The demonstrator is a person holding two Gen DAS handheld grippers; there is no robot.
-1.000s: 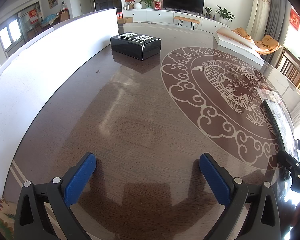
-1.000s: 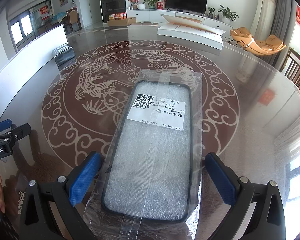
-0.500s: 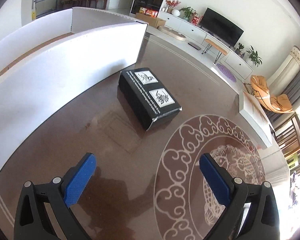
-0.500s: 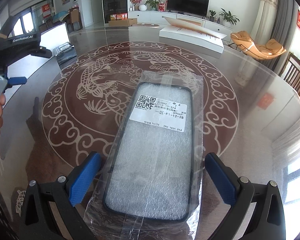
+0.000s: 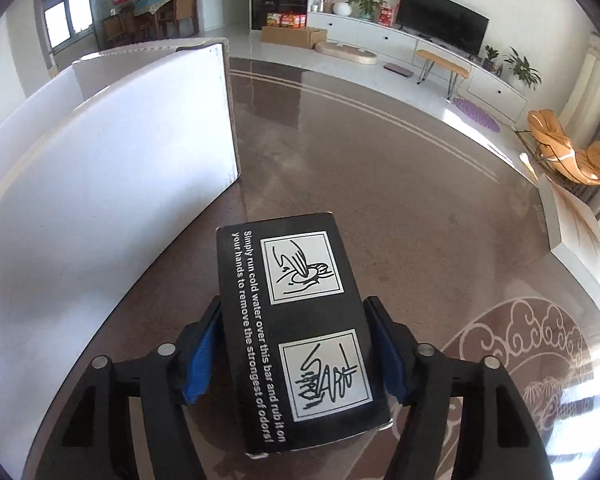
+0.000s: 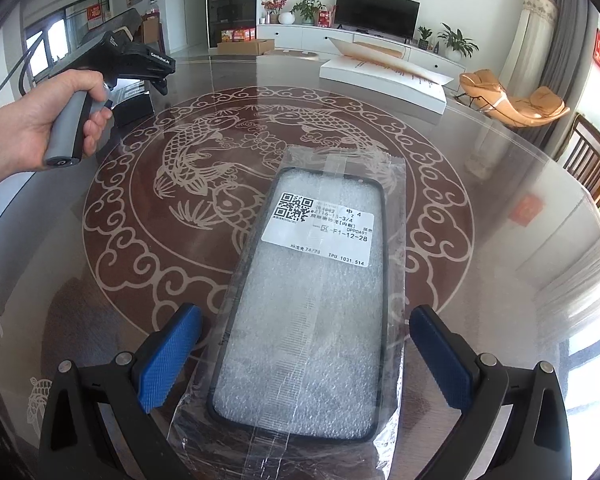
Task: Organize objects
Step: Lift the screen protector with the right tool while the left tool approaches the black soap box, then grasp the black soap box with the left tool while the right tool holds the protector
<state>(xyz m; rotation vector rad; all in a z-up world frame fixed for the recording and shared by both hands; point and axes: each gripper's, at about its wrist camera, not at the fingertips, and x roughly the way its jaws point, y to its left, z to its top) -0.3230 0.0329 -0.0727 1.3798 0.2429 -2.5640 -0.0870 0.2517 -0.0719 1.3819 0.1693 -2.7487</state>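
Glossy brown tabletop [image 5: 380, 184] in a living room, left hand-held gripper [image 5: 294, 356] just closing, pinching a black box [image 5: 296, 332], right hand-held gripper [image 6: 304, 356] spread around a bagged phone case [image 6: 308, 312]

black box [image 5: 300, 332] sides hidden by pads

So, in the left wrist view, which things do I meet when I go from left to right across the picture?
white box wall → left gripper with the black soap-bar box between its blue pads → carved cloud pattern on the table → flat white box.
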